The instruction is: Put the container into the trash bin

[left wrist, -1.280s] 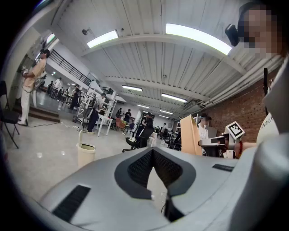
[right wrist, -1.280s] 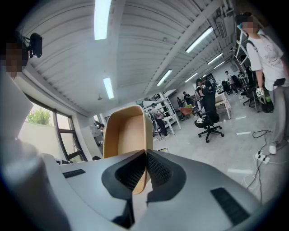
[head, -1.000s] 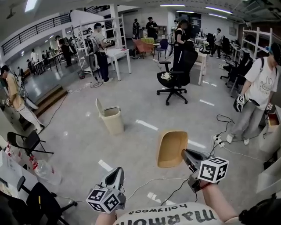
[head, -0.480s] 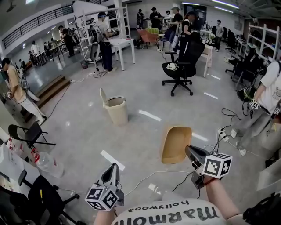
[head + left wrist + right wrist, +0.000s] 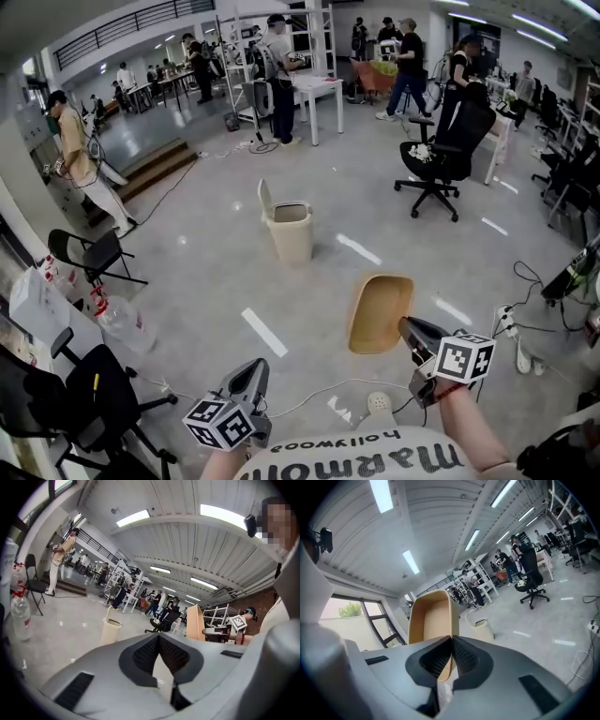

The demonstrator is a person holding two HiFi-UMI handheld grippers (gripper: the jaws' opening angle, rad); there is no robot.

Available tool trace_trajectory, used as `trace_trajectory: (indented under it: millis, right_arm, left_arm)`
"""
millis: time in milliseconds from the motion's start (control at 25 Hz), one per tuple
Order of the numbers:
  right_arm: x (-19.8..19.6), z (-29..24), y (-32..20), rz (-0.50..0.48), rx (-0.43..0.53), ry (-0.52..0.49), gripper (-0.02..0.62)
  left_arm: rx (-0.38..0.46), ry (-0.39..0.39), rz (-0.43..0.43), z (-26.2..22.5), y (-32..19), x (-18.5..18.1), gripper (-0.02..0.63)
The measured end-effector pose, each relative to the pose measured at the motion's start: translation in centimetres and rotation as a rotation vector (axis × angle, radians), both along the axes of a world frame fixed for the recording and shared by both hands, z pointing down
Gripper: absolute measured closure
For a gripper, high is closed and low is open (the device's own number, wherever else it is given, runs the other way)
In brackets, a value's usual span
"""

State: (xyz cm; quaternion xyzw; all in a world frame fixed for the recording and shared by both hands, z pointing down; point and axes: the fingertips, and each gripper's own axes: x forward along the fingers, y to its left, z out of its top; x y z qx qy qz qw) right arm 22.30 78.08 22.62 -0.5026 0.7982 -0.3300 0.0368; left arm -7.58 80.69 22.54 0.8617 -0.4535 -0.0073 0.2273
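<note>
A tan paper container (image 5: 378, 312) hangs in the air in front of me, its hollow side turned up and left. My right gripper (image 5: 405, 326) is shut on its near rim; in the right gripper view the container (image 5: 432, 620) rises above the closed jaws (image 5: 451, 660). A beige trash bin (image 5: 289, 231) with its flap lid raised stands on the floor ahead, also visible as the bin (image 5: 481, 626) and the bin (image 5: 111, 629). My left gripper (image 5: 251, 374) is low at the left, jaws together, holding nothing.
A black office chair (image 5: 441, 150) stands beyond the bin at the right. Black chairs (image 5: 89, 253) and a big water bottle (image 5: 120, 323) sit at my left. Cables and a power strip (image 5: 511, 323) lie on the floor at the right. Several people stand by white tables (image 5: 314, 92) far back.
The view has shifted so the trash bin now sits nearer the centre and closer. The container stays in my right gripper; both grippers keep about the same pose.
</note>
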Motion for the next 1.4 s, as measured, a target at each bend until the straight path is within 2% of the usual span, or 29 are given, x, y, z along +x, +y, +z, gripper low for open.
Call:
trace_trajectory:
  millis: [160, 320, 520, 800, 1040, 1280, 1400]
  right_arm:
    - [1.2, -0.7, -5.1, -0.075, 0.025, 0.022, 0.586]
    - [5.6, -0.1, -8.7, -0.100, 0.025, 0.108, 0.586]
    - [12.4, 1.0, -13.6, -0.041, -0.012, 0.065, 0.586]
    - [17.4, 2.1, -20.1, -0.091, -0.032, 0.076, 0.586]
    - [18.4, 3.7, -24.2, -0.108, -0.069, -0.003, 0.586]
    - [16.5, 4.2, -27.9, -0.155, -0.090, -0.007, 0.586]
    - [14.7, 4.7, -29.8, -0.190, -0.094, 0.024, 0.586]
  left_arm:
    - [-0.032, -0.017, -0.084, 0.4, -3.2, 0.7, 0.597]
    - [-0.048, 0.047, -0.195, 0.3, -7.9, 2.7, 0.597]
    - [-0.027, 0.052, -0.193, 0.4, -13.0, 8.0, 0.597]
    - [-0.063, 0.063, -0.257, 1.6, -18.0, 13.5, 0.597]
    - [-0.066, 0.130, -0.316, 2.3, -19.8, 14.4, 0.597]
    - [-0.080, 0.088, -0.358, 2.8, -22.3, 12.1, 0.597]
    - [-0.084, 0.087, -0.380, 3.3, -24.0, 10.4, 0.597]
